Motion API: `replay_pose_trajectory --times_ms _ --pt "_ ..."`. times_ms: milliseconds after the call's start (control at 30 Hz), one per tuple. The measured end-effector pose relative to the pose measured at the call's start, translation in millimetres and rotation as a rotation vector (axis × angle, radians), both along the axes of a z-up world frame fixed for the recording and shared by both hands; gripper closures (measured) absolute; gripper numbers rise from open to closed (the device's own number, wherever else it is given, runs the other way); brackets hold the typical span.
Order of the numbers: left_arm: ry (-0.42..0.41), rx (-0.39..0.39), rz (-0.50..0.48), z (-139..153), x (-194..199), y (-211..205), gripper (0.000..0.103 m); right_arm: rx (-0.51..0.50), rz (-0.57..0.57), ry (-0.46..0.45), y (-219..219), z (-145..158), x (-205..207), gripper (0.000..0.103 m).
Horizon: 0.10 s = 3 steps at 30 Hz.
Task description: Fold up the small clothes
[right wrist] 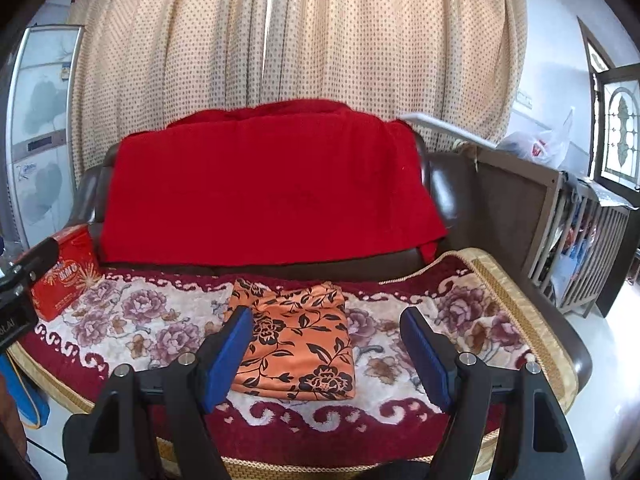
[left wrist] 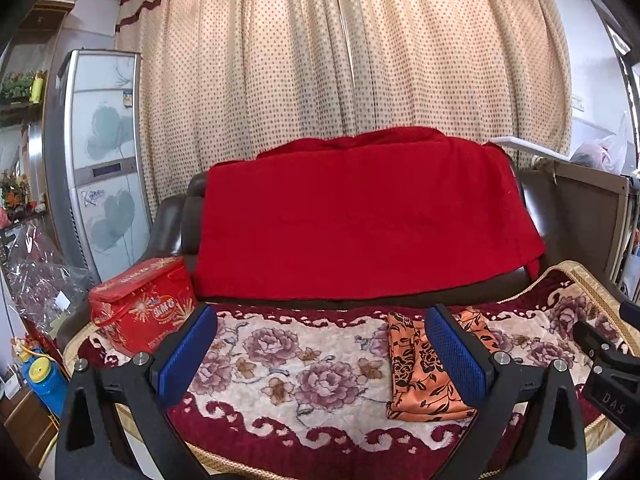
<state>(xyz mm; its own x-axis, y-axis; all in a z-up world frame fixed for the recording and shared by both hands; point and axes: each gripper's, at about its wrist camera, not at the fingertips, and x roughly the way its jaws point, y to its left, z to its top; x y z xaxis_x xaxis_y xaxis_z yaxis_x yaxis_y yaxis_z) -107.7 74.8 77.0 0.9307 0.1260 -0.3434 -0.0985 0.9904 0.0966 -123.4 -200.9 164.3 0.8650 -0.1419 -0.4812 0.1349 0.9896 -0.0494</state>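
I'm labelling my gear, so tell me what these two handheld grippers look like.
Both match: the left gripper and right gripper have black angular frames with silver round bolt heads, and two fingers faced with blue ribbed pads. The right gripper's side, seen from the left camera, bears white "DAS" lettering. No cables or sleeves show.

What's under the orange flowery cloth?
The orange cloth lies folded on the flowered sofa cover, which shows all around it. Whether anything is tucked beneath or inside the folds cannot be seen. Both grippers are open, above the seat.
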Motion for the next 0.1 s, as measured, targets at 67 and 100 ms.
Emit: replay_pose_trajectory --times_ms 67,100 --pt "0.02 -0.004 -0.002 -7.1 14.9 -0.5 0.0 0.006 -0.002 0.02 -3.1 -8.3 13.7 0.024" --pt "0.033 -0.012 -0.006 -11.1 23.3 0.1 0.0 0.01 -0.005 0.03 -5.8 -13.0 21.6 0.024"
